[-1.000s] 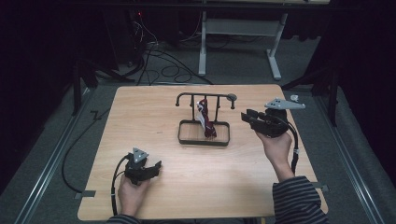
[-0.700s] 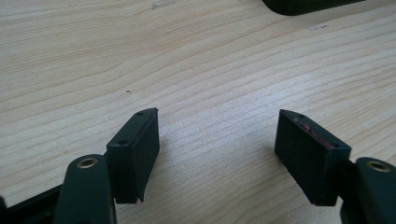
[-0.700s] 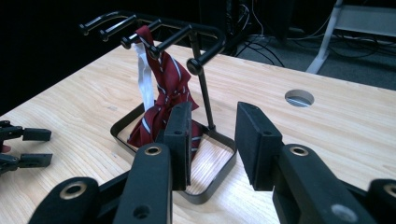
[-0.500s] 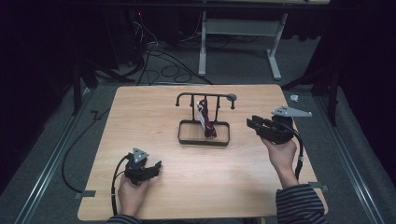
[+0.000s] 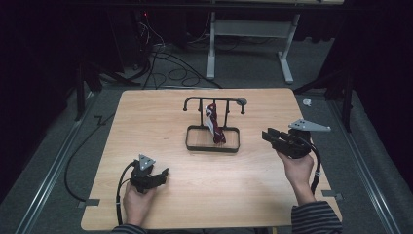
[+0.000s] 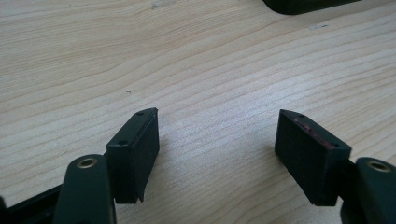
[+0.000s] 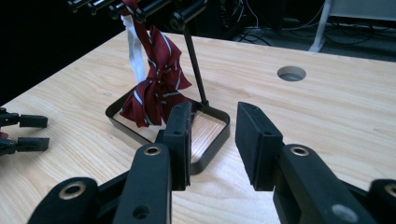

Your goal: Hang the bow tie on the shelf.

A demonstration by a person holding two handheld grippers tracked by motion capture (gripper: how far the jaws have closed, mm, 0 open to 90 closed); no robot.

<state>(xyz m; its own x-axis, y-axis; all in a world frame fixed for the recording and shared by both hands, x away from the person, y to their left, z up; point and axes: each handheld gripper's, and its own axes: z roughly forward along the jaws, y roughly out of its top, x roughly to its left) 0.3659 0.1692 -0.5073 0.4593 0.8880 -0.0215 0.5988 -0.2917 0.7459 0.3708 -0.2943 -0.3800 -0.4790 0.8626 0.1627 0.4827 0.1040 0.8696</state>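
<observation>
Your right gripper [image 5: 277,139] sits at the right of the high view, its jaws parted with nothing between them, pointing left toward the black rack [image 5: 213,145] at the centre of the table [image 5: 160,114]. The red striped cloth [image 5: 215,127] hangs from the rack's top bar, its lower end over the tray base; in the right gripper view it shows at upper left. Your left gripper [image 5: 155,176] rests low at lower left, jaws wide apart over bare wood.

floor [image 5: 316,63]: grey, cables [image 5: 165,63] | white desk legs [image 5: 287,48] | surroundings dark, perhaps unlit
</observation>
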